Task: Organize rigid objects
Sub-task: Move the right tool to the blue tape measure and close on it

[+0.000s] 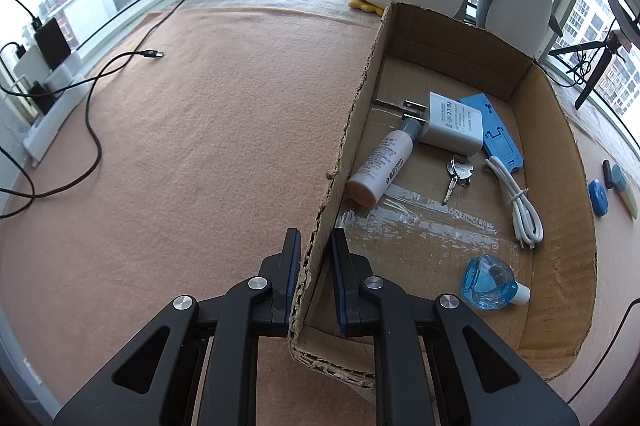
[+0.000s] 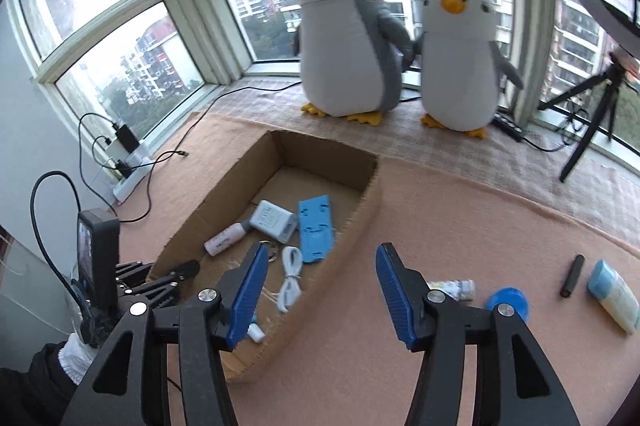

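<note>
An open cardboard box (image 1: 560,130) (image 2: 360,222) lies on the peach mat. It holds a white charger (image 1: 448,124) (image 2: 274,220), a blue phone stand (image 1: 498,130), a small white bottle (image 1: 380,166), keys (image 1: 458,174), a coiled white cable (image 1: 516,200) and a clear blue bottle (image 1: 490,282). My left gripper (image 1: 316,238) (image 2: 176,276) is shut on the box's left wall near the front corner. My right gripper (image 2: 320,290) hangs open over the box's right wall, holding nothing. On the mat to the right lie a blue round case (image 2: 508,300), a black stick (image 2: 572,276), a blue-capped tube (image 2: 614,296) and a small labelled bottle (image 2: 456,288).
Two plush penguins (image 2: 352,38) (image 2: 460,58) stand on the sill behind the box. A black cable (image 1: 120,60) trails across the mat from a power strip (image 1: 52,106) at the left. A tripod (image 2: 588,114) stands at the right window.
</note>
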The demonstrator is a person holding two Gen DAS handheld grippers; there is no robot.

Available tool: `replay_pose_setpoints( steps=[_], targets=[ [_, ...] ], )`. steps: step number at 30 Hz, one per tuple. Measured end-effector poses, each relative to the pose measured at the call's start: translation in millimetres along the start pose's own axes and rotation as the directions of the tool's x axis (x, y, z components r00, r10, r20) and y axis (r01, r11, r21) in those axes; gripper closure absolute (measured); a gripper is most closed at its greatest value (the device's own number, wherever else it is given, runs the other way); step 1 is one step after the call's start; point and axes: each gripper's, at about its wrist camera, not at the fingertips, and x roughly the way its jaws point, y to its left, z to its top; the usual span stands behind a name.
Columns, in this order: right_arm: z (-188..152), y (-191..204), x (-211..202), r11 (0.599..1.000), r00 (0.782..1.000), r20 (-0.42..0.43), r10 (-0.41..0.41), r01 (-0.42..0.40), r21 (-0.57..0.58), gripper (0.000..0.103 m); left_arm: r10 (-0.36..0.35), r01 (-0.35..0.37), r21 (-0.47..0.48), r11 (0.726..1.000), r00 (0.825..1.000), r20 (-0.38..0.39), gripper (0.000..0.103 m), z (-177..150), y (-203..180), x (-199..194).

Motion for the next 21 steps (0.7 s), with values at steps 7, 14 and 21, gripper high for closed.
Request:
replay_pose_setpoints(
  steps=[7,14,21],
  targets=[
    [-24,-84,-21,0.978,0.989,-0.035,-0.147,0.15,0.145,0.046,0.005,-0.005,0.007,1.0,1.0,0.001,0.09,0,0,0],
    [-48,-143,-11,0.946,0.975,-0.106,-0.194,0.214,0.243,0.046,0.01,-0.01,0.011,1.0,1.0,0.001,0.089,-2,-1,0],
    [-56,-149,22,0.943,0.962,-0.167,-0.218,0.251,0.217,0.046,0.016,-0.016,0.011,1.0,1.0,-0.003,0.089,-2,-1,0]
  ],
)
